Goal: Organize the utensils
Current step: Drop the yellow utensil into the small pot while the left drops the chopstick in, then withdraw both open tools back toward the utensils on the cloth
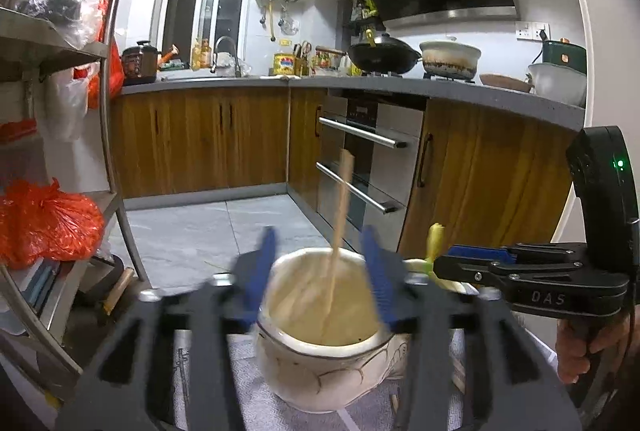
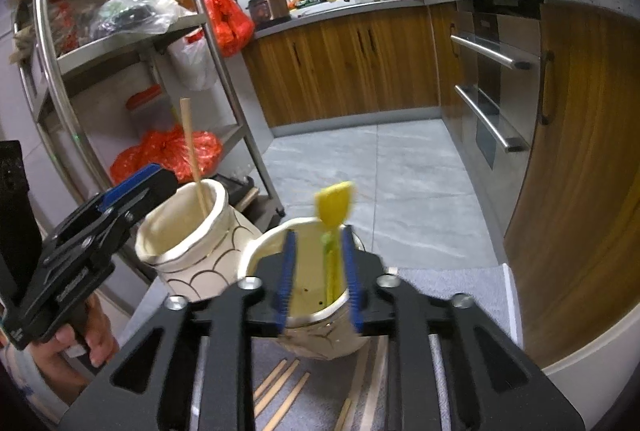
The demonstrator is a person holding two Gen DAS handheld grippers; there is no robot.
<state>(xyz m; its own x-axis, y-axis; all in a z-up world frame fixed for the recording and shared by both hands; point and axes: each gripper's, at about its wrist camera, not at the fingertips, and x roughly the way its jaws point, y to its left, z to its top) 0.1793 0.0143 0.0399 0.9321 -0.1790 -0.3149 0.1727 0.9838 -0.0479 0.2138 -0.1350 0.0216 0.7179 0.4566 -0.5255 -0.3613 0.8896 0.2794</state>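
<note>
Two cream ceramic jars stood side by side on a grey cloth covering the tabletop [image 2: 452, 295], and each hand worked over one of them. The left gripper [image 1: 324, 271] hung above the left jar [image 1: 320, 371], its blue fingers [image 1: 260, 271] parted and clear of the wooden chopstick [image 1: 340, 223], which leaned inside that jar, its top sticking out above the rim. The right gripper [image 2: 318, 277] hovered over the right jar [image 2: 320, 335], just beside the left jar; its fingers stood apart on either side of the yellow-green utensil [image 2: 334, 231], a small spatula or spoon by the look of it, and did not seem to press on it. So both pairs of fingers were released, and both utensils already sat in their holders. The step in hand was judged to be the let-go. To do it well, each gripper wanted to lift straight up along the utensil's line with its fingers kept wide, so that no pad would catch a handle and tip the piece back out or nudge a jar. More chopsticks [image 2: 280, 387] lay flat on the cloth in front of the right jar, nearer the camera; those were likely the next to collect, best taken near the middle so they would hang steady on the way to the left jar.
</note>
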